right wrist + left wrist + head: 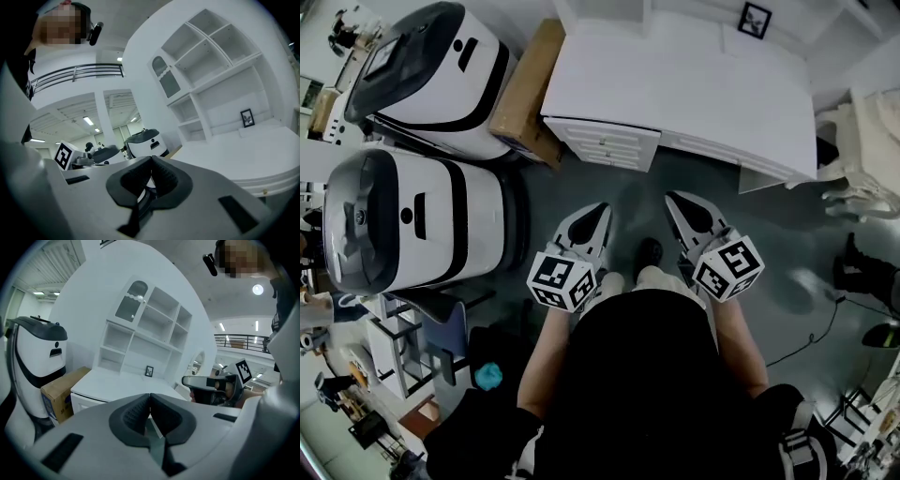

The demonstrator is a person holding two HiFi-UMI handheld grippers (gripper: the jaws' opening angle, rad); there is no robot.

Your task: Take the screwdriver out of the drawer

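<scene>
Grey floor [787, 234] spreads under the person, and one dark shoe [649, 251] shows between the two grippers. Both grippers are held out in front of the body, side by side and apart, with their tips toward the furniture ahead. The left gripper [600, 211] has its fingers pressed together. Its own view shows the dark pads meeting in a closed seam with nothing between them. The right gripper [675, 202] is the same, its fingers pressed together and empty. To the person's left, close by, stands a white-and-black machine [403, 220] with a dark lid.

Ahead of the tips is a white table [694, 84], near but touched by neither gripper. At the left end of its front are white drawers [605, 145] with small knobs, all pushed in. The screwdriver shows in no view, and whether it lies in one of these drawers cannot be told. A cardboard box [530, 89] sits just beside the table's left end. A second machine [431, 66] of the same kind is on the box's other side. At the table's far edge a small black picture frame [755, 20] stands upright. White open shelves [150, 329] rise behind it against the wall.
</scene>
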